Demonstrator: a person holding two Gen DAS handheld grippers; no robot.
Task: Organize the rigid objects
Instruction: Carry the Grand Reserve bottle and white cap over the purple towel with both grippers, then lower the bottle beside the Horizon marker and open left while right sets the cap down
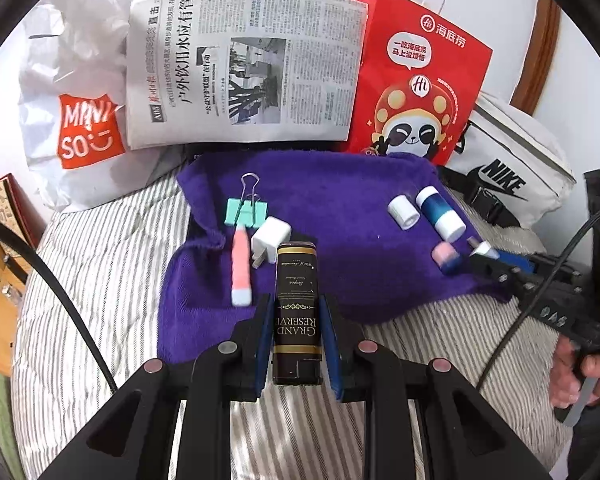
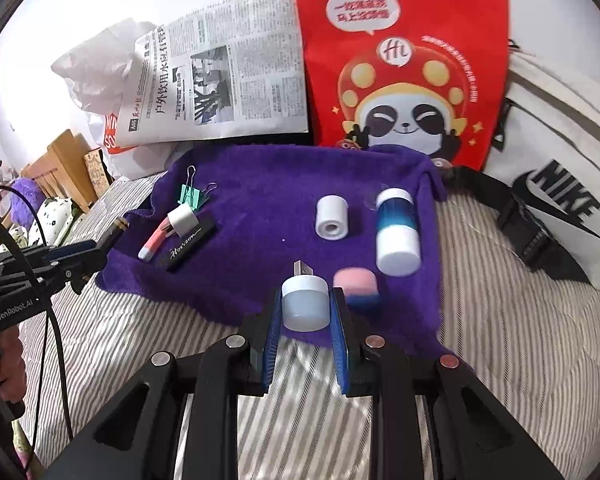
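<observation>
My left gripper (image 1: 296, 304) is shut on a black "Grand Reserve" box (image 1: 297, 312), lifted over the near edge of the purple towel (image 1: 340, 208). In the right wrist view my right gripper (image 2: 306, 296) is shut on a small white USB light (image 2: 304, 300). The towel's left side carries a green binder clip (image 1: 247, 210), a white charger plug (image 1: 270, 238), a pink tube (image 1: 241, 268) and a black "Horizon" bar (image 2: 190, 244). On its right side lie a white cylinder (image 2: 332, 216), a blue-and-white bottle (image 2: 396, 228) and a pink-and-blue piece (image 2: 358, 284).
The towel lies on a striped bedsheet (image 1: 100, 280). Behind it stand a newspaper (image 1: 244, 68), a red paper bag (image 1: 416, 80) and a white Miniso bag (image 1: 80, 120). A white Nike bag (image 2: 556, 184) sits at the right. Wooden furniture (image 2: 64, 168) borders the bed's left edge.
</observation>
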